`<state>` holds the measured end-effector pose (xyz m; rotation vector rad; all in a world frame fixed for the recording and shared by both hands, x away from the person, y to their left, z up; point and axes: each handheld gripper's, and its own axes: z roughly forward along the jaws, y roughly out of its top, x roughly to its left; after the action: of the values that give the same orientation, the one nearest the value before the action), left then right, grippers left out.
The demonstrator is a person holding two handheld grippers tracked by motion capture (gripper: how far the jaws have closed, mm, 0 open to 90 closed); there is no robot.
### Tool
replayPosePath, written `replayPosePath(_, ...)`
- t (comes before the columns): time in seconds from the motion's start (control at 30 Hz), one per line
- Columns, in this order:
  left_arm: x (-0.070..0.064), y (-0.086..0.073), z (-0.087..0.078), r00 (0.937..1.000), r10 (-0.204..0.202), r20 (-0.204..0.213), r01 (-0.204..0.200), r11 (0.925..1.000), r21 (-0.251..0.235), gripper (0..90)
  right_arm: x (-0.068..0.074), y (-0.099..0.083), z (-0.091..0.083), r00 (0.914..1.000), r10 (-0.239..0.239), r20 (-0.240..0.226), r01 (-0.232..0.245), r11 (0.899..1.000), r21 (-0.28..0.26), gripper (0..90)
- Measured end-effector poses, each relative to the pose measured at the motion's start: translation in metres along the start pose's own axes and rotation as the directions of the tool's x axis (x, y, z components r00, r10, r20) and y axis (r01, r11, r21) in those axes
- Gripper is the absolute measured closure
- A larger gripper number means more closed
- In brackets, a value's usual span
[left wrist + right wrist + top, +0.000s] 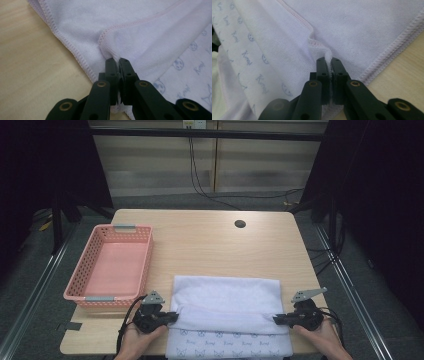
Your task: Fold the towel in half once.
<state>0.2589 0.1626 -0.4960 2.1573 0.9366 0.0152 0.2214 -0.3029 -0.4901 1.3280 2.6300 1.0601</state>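
At the near edge of the table (210,240), the person's two hands came in from below, each holding a gripper at one side of a pale lilac towel (227,297). The left gripper (172,316) was clamped on the towel's folded-over corner at its left side; in the left gripper view its jaws were pressed together with a ridge of stitched hem pinched between them. The right gripper (276,319) was closed the same way on the matching corner at the towel's right side. The towel lay flat on the near half of the table, its near part showing a printed side with small blue figures and its plain side folded over. Farther off to the left, apart from the towel, a pink basket (80,280) sat on the wood. Beyond, near the far edge, was a round cable hole (240,224).
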Motion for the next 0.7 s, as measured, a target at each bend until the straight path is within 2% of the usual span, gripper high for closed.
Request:
replayPosePath(0.13, 0.008, 0.011, 0.009, 0.9999, 0.004, -0.015, -0.004, 1.0000, -0.008, 87.0, -0.011, 0.005, 0.001, 0.9996, 0.018, 0.022, -0.018, 1.000, -0.023, 87.6)
replayPosePath(0.23, 0.017, 0.023, 0.017, 0.9994, -0.022, -0.027, 0.022, 0.9996, -0.019, 87.0, -0.021, 0.013, 0.004, 0.9985, 0.015, 0.052, -0.013, 0.999, -0.034, 87.6)
replayPosePath(0.33, 0.027, 0.031, 0.025, 0.9993, -0.020, -0.030, 0.019, 0.9988, -0.045, 87.0, -0.032, 0.020, 0.008, 0.9977, 0.030, 0.061, -0.026, 0.998, -0.057, 87.6)
replayPosePath(0.4, 0.035, 0.037, 0.030, 0.9987, -0.048, -0.015, 0.047, 0.9974, -0.054, 87.0, -0.042, 0.027, 0.011, 0.9965, 0.050, 0.066, -0.045, 0.996, -0.071, 87.6)
replayPosePath(0.47, 0.041, 0.043, 0.035, 0.9979, -0.061, -0.021, 0.059, 0.9961, -0.065, 87.1, -0.049, 0.031, 0.013, 0.9950, 0.070, 0.072, -0.063, 0.994, -0.090, 87.7)
replayPosePath(0.57, 0.045, 0.053, 0.041, 0.9975, -0.055, -0.045, 0.052, 0.9968, -0.061, 87.1, -0.061, 0.038, 0.017, 0.9941, 0.075, 0.078, -0.067, 0.992, -0.108, 87.6)
replayPosePath(0.67, 0.054, 0.061, 0.048, 0.9963, -0.076, -0.039, 0.073, 0.9944, -0.076, 87.1, -0.072, 0.048, 0.021, 0.9915, 0.083, 0.100, -0.071, 0.991, -0.116, 87.7)
replayPosePath(0.7, 0.057, 0.064, 0.050, 0.9942, -0.100, -0.040, 0.096, 0.9915, -0.087, 87.1, -0.074, 0.051, 0.022, 0.9908, 0.079, 0.110, -0.066, 0.991, -0.119, 87.7)
